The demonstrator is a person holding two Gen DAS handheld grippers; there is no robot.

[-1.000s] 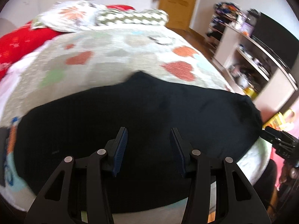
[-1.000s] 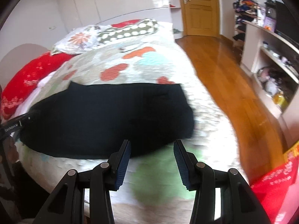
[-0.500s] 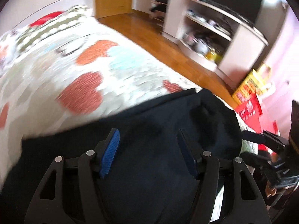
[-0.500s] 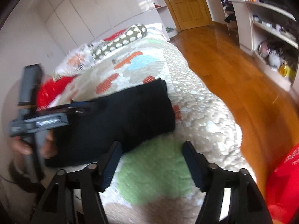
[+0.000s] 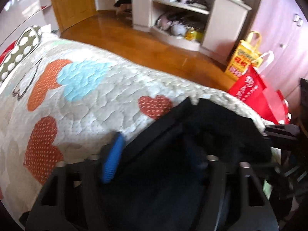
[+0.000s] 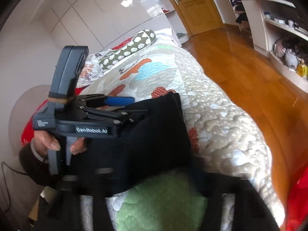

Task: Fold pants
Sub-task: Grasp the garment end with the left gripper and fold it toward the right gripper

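Observation:
The black pants (image 6: pixel 154 140) lie folded across the foot of the quilted bed (image 6: pixel 215 115). In the left wrist view the pants (image 5: pixel 192 150) fill the lower middle. My left gripper (image 5: pixel 154 154) is open, low over the pants' far edge, one blue pad (image 5: pixel 113 156) over the quilt. It also shows in the right wrist view (image 6: pixel 123 105), held by a hand. My right gripper (image 6: pixel 150 175) is open at the pants' near edge, its fingers blurred and dark against the cloth.
Wooden floor (image 6: pixel 250 73) runs along the bed's right side. A white shelf unit (image 5: pixel 184 15) stands beyond it. A red bag (image 5: pixel 263 96) and a yellow bag (image 5: pixel 244 57) stand at the bed's foot. Pillows (image 6: pixel 127 52) lie at the head.
Both grippers have swung right and dropped closer to the pants' right end. The left gripper now sits low over the cloth edge, and the right one has come in to the near edge.

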